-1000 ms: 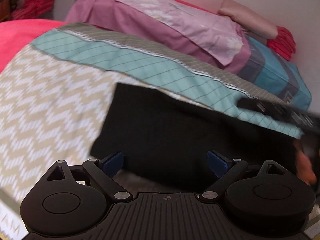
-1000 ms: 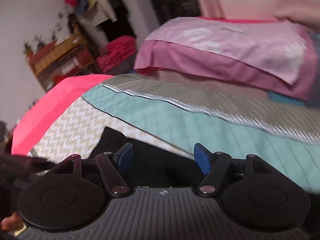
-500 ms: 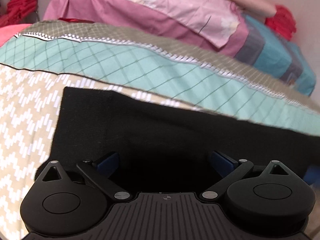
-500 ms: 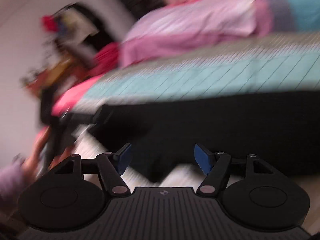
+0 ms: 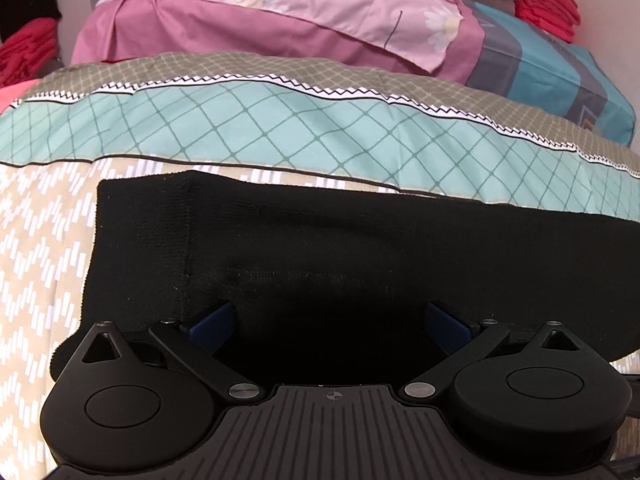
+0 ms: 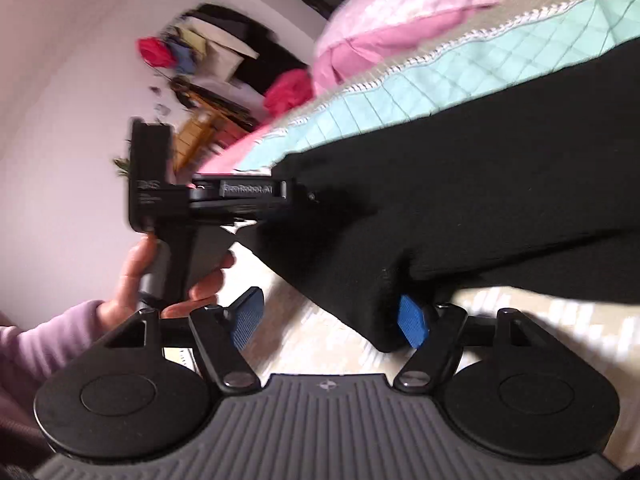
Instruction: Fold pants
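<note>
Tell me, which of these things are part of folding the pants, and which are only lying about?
Part of the job:
- black pants, spread on the bedspread
- left tool, open above them
- right tool, open at their near edge

Lying about:
- pink pillow
- blue striped pillow
- red folded cloth

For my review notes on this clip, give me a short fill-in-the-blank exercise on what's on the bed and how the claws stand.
1. The pants lying on the bedspread are ____ in colour.
2. The left claw has its jaws ____, nothing pinched.
3. The pads of the right claw are ____ in colour.
4. The pillow behind the pants has a ____ cover.

Missing words: black; open; blue; pink
</note>
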The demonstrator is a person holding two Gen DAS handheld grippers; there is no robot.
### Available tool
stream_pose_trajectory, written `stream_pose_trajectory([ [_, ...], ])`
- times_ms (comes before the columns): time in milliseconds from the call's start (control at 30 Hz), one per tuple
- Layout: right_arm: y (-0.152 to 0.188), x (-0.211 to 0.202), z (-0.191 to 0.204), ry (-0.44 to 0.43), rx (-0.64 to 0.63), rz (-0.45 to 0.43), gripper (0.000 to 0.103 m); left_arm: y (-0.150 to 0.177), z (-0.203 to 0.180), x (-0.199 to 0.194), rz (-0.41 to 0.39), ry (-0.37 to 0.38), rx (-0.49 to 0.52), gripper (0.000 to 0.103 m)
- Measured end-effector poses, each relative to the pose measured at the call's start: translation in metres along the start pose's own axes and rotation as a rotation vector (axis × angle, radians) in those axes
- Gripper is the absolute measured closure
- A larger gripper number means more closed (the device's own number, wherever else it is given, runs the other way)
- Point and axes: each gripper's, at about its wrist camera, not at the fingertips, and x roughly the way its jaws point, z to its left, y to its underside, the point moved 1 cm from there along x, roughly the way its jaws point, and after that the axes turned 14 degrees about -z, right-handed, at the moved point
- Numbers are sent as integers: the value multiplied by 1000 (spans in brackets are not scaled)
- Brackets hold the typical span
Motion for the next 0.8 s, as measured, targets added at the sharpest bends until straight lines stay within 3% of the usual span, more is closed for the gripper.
stream_pose_trajectory([
  [100, -21, -4, -25, 55, 116, -121, 34, 0, 3, -1, -5, 9, -17, 0],
  [167, -26, 1, -34, 30, 193, -166, 31, -1, 4, -1, -7, 12, -20, 0],
  [200, -25, 7, -32, 9, 195, -144, 31, -1, 3, -1, -6, 13, -19, 0],
  [267, -20, 24, -22, -74, 117, 41, 32, -1, 4, -2, -6, 19, -16, 0],
  [300, -20, 26, -14, -47, 10, 86, 35, 0, 4, -3, -6, 25, -14, 0],
  [367, -30, 16, -13, 69, -105, 4, 43, 0, 5, -4, -4, 37, -13, 0],
  [433, -46, 0, -32, 98, 59, -148, 47, 0, 7, -4, -4, 47, -24, 0],
  [500, -46, 1, -34, 50, 124, -208, 38, -1, 9, -5, -4, 51, -40, 0],
  [533, -41, 12, -27, 8, 93, -131, 32, -1, 9, -4, -4, 51, -48, 0],
  [600, -25, 39, -11, -90, -1, 127, 34, -2, 9, -4, -1, 51, -53, 0],
  [633, -20, 43, -4, -89, -89, 163, 36, -2, 9, -4, 1, 51, -50, 0],
  [700, -27, 43, -7, -28, -145, 111, 40, -2, 9, -4, 3, 53, -41, 0],
  [767, -43, 39, -33, 22, 46, -36, 46, -2, 9, -4, 1, 55, -40, 0],
  [800, -47, 41, -40, -4, 118, -60, 43, -1, 9, -4, -1, 55, -41, 0],
])
